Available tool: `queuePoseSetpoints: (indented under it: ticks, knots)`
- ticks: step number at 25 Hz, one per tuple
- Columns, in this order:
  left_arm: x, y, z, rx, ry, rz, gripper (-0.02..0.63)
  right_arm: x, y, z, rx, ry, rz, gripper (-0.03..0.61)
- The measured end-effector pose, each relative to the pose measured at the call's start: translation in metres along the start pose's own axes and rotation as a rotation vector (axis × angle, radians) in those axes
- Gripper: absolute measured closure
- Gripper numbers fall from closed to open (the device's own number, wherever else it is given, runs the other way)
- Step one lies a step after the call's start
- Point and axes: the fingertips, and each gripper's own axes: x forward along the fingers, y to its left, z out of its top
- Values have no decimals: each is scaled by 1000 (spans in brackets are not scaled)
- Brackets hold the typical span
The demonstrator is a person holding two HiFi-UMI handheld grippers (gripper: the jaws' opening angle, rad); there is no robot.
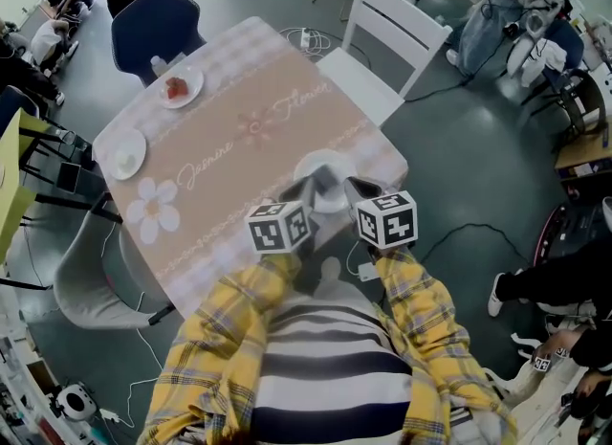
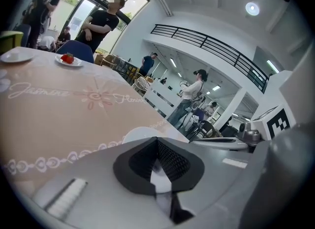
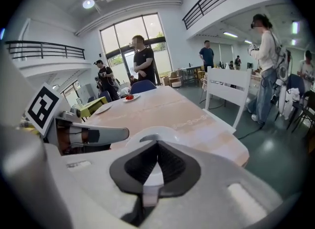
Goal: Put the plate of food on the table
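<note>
Partly hidden, the white plate [image 1: 321,162] is clenched by left tool [image 2: 157,149] and right tool [image 3: 157,151].

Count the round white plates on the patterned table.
3: round white plate with red food at the far corner; plain white plate on the left edge; third white plate at the near edge.

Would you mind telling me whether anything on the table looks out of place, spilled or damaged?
Nothing looks spilled or damaged. The only thing of note is the white plate, which is close to the near edge of the table, with the left claw and the right claw both shut on its rim.
</note>
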Motion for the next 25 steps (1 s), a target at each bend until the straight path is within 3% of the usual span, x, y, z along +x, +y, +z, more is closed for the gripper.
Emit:
queuePoseSetpoints:
  ticks: [25]
  knots:
    - [-35,-12,-15,63,42,-100,617,-25,48,-28,77,-47,-15,580]
